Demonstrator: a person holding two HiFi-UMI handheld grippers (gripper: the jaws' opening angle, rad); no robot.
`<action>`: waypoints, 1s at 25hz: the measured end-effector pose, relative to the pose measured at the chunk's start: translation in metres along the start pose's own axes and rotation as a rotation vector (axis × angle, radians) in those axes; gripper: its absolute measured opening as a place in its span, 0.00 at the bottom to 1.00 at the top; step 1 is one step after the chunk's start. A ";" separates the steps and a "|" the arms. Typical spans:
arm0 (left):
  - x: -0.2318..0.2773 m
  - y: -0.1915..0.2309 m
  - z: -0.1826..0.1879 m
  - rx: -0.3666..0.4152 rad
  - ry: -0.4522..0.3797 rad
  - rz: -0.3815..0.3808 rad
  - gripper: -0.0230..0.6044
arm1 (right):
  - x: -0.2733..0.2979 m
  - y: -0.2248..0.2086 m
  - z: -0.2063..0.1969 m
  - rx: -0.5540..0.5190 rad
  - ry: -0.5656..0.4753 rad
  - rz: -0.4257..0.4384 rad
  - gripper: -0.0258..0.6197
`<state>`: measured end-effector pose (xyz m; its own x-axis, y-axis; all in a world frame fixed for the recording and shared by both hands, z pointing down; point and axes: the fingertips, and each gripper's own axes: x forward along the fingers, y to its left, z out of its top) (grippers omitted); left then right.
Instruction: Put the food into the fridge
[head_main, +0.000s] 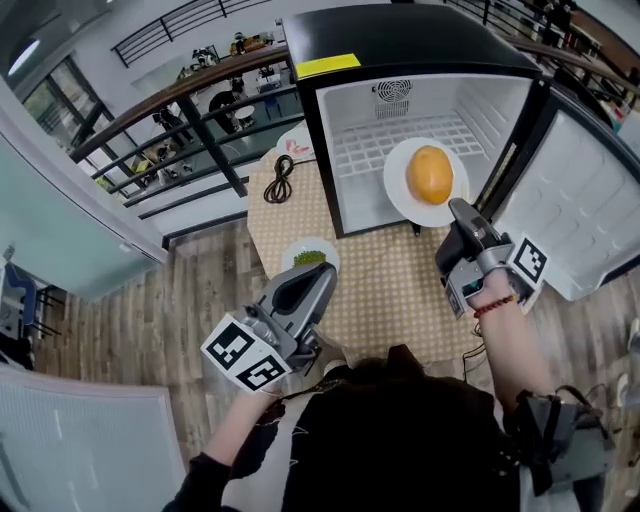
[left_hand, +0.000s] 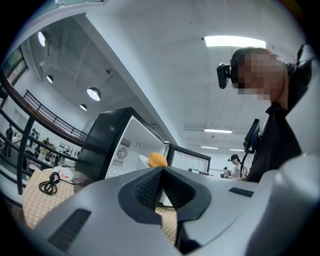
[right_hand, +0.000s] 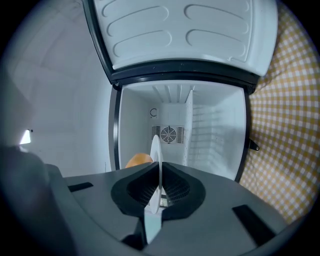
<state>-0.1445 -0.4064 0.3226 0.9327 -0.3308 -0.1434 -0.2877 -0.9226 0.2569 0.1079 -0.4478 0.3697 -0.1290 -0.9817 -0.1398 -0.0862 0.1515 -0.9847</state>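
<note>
A white plate with an orange-yellow bun hangs at the open mouth of the black mini fridge. My right gripper is shut on the plate's near rim. In the right gripper view the plate stands edge-on between the pads, with the bun to its left and the fridge's white inside behind. My left gripper is shut and holds nothing. It hovers just in front of a small plate of green food on the checked table. In the left gripper view my left gripper points towards the fridge.
The fridge door stands swung open at the right. A wire shelf lies inside the fridge. A coiled black cable lies on the table left of the fridge. A railing and wooden floor lie to the left.
</note>
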 end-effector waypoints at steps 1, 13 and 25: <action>0.000 0.004 0.002 -0.007 0.005 -0.011 0.06 | 0.003 0.000 -0.002 0.001 -0.011 -0.005 0.08; -0.001 0.053 0.007 -0.014 0.081 -0.129 0.06 | 0.074 -0.022 -0.014 -0.031 -0.077 -0.084 0.08; -0.022 0.085 0.002 -0.046 0.089 -0.080 0.06 | 0.121 -0.053 -0.025 -0.032 -0.120 -0.180 0.08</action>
<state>-0.1899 -0.4773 0.3460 0.9685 -0.2359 -0.0801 -0.2034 -0.9345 0.2920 0.0725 -0.5718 0.4075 0.0092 -0.9997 0.0247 -0.1284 -0.0257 -0.9914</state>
